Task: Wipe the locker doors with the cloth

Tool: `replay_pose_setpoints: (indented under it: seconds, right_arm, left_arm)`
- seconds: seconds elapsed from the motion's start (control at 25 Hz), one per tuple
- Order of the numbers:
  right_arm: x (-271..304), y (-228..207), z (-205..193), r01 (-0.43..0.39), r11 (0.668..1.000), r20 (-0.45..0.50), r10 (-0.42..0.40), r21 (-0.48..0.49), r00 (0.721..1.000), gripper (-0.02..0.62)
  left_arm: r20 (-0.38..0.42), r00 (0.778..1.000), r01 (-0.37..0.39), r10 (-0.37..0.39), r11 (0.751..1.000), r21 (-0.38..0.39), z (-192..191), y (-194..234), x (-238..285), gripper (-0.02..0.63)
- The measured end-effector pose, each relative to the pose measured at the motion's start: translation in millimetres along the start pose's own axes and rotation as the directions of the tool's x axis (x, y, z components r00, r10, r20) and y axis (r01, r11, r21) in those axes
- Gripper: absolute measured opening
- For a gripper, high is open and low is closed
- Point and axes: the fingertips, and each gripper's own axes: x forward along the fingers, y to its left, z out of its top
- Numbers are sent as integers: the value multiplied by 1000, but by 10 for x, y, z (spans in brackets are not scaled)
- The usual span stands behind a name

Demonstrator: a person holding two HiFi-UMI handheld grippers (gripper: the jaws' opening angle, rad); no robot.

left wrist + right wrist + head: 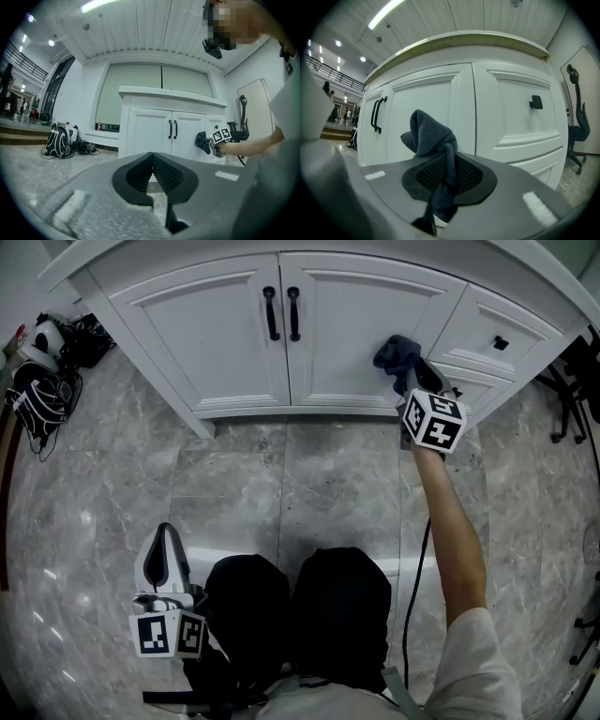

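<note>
While the left gripper (166,545) hangs low beside the knees, jaws closed together on nothing, the risk lies further right: past the black handles (282,313), the right gripper (413,381) pinches the dark cloth (396,352) by one bunched fold at the right locker door (361,329). So thin a hold may slip under rubbing, or the bare jaw tips could scrape the paint.

White sleeve (476,652), seemingly black trousers (342,610); grey left tongs (167,532) and right tongs (411,379), marker cubes (433,420).
</note>
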Motion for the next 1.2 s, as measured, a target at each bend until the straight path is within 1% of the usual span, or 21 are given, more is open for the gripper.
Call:
replay_pose_setpoints:
  seconds: [0.08, 0.16, 0.32, 0.44, 0.6, 0.72, 0.8, 0.92, 1.04, 1.2]
  right_arm:
    - [-41, -36, 0, 18, 1000, 10, -18, 20, 1000, 67]
    - [-122, 27, 9, 0, 1000, 30, -1, 31, 1000, 67]
    - [-345, 470, 65, -115, 993, 80, 115, 3, 990, 67]
    - [-465, 938, 8, -221, 975, 87, 221, -1, 972, 67]
    - [-388, 1493, -169, -341, 940, 68, 338, 26, 939, 67]
    - [-145, 1810, -357, -386, 921, 25, 385, 53, 922, 67]
    - [49, 1932, -473, -384, 921, -13, 386, 70, 922, 67]
    - [300, 1921, -563, -344, 934, -52, 350, 101, 935, 67]
    - [420, 1759, -554, -301, 944, -60, 311, 138, 948, 67]
    - [372, 1444, -556, -244, 959, -63, 255, 144, 965, 67]
  left_arm:
    - [3, 1000, 1, -1, 1000, -2, 4, 6, -8, 2]
    - [3, 1000, 0, 0, 1000, -6, -6, 20, -15, 2]
    - [3, 1000, 0, 0, 1000, -14, -34, 38, -5, 2]
    - [1, 1000, 0, 0, 1000, -17, -58, 39, -5, 2]
    - [-2, 1000, -9, 9, 1000, -16, -68, 73, -33, 2]
    - [-6, 1000, -23, 23, 1000, -10, -57, 111, -65, 2]
    - [-7, 1000, -30, 30, 1000, -6, -43, 131, -84, 2]
    - [-9, 999, -38, 38, 999, 1, -28, 157, -106, 2]
    - [-9, 999, -44, 44, 999, 6, -14, 180, -113, 2]
    - [-10, 999, -42, 42, 999, 11, -15, 186, -99, 2]
